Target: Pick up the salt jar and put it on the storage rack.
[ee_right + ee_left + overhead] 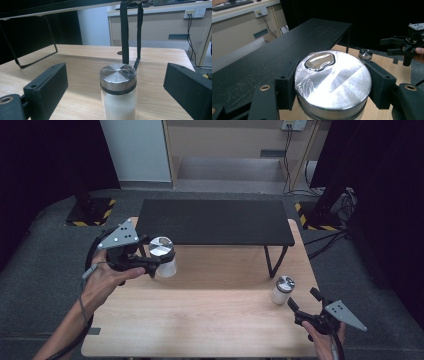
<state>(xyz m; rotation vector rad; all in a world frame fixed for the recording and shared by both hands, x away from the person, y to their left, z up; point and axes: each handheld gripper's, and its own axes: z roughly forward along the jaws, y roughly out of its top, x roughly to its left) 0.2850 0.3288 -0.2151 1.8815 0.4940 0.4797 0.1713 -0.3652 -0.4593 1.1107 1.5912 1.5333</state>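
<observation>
1. Gripping a jar (pixel 162 256) with a silver lid, the left gripper (pixel 150 260) holds it clear of the tabletop (pixel 210 320), near the left front corner of a black shelf (pixel 215 222) that stands on the far half of the wood.
2. Left gripper view: both black fingers (pixel 287 87) press on opposite sides of the jar's lid (pixel 334 80). Clear wrinkled film covers the brushed metal top, with a dark-rimmed oval patch under it; no writing can be read on it.
3. A second, smaller jar (pixel 281 290) stands upright on the tabletop to the right, near the shelf's right leg (pixel 272 260). Its body is filled with white grains, its top is a silver cap above a dark band. No label or brand shows on the glass.
4. Right gripper (pixel 303 302) sits at the near right edge of the tabletop, held in a hand. Its fingers (pixel 47 85) are spread wide, one on each side of the smaller jar (pixel 118 92) and apart from it, not touching.
5. Right gripper view: behind the tabletop, a beige wall unit carries a white socket plate (pixel 195 13); any marking on it is too small to read.
</observation>
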